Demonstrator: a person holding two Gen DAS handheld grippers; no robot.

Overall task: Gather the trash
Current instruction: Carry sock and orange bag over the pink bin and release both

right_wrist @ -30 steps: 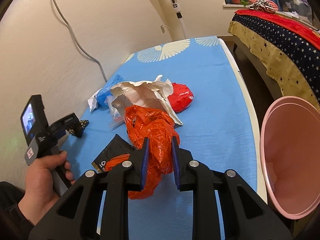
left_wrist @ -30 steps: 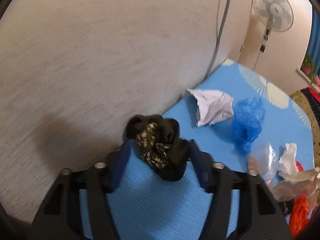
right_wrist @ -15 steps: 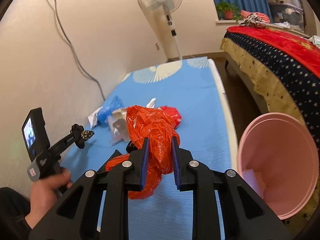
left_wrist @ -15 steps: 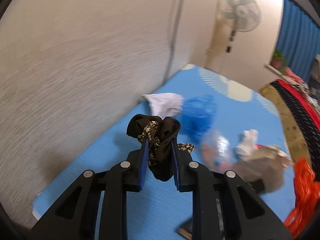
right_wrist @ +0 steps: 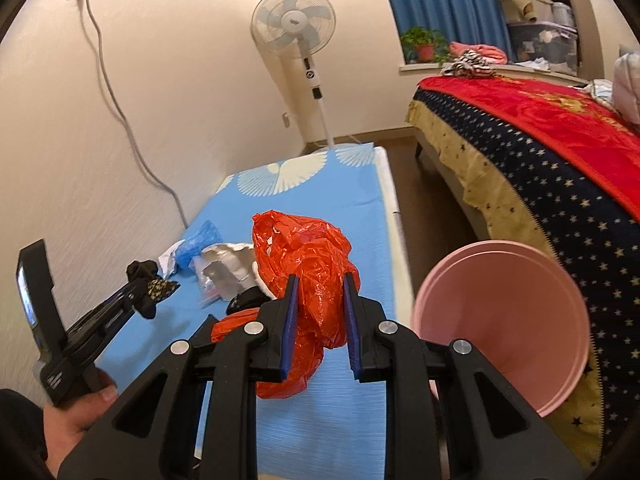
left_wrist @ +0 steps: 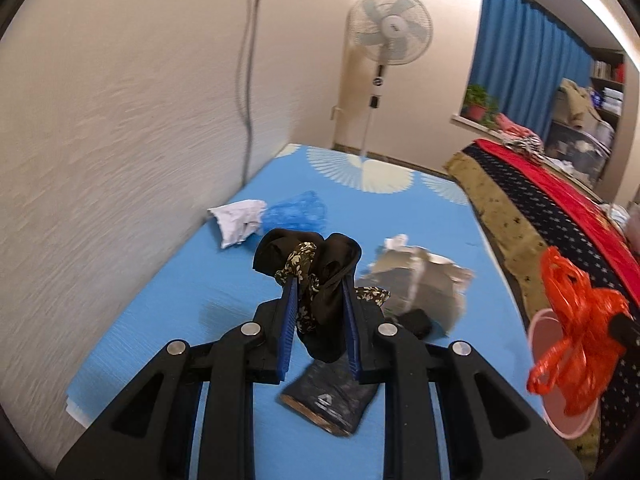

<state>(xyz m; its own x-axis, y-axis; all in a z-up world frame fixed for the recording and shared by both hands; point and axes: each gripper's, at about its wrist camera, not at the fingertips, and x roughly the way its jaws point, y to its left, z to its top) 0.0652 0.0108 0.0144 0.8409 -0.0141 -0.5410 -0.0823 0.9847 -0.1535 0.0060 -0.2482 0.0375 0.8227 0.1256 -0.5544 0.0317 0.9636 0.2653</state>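
Blue sheeting with pale fan prints covers a low mattress (left_wrist: 192, 296) set against a cream wall, with a standing fan (right_wrist: 294, 24) at its far end and a bed (right_wrist: 540, 152) in red and starred cloth across the floor gap. Beside the mattress, on the bed's side, stands a pink bin (right_wrist: 504, 320), its mouth tipped toward the right wrist camera.

Both grippers are loaded, so the step in hand looks like the carry to the bin. The right gripper (right_wrist: 318, 312) has its fingers closed on an orange plastic bag (right_wrist: 304, 264), held above the mattress edge just beside the bin. The left gripper (left_wrist: 318, 320) clamps a black floral cloth scrap (left_wrist: 316, 276), raised over the mattress on the side away from the bin.

Still lying on the mattress, farther from the bin, are a crumpled white paper (left_wrist: 238, 220), a blue plastic bag (left_wrist: 296, 212), a silver wrapper (left_wrist: 420, 284) and a dark packet (left_wrist: 332, 400).

Next, the right gripper probably needs to travel over the bin's mouth and open its fingers; the bag is light and may cling. The left should follow, crossing the mattress without snagging.
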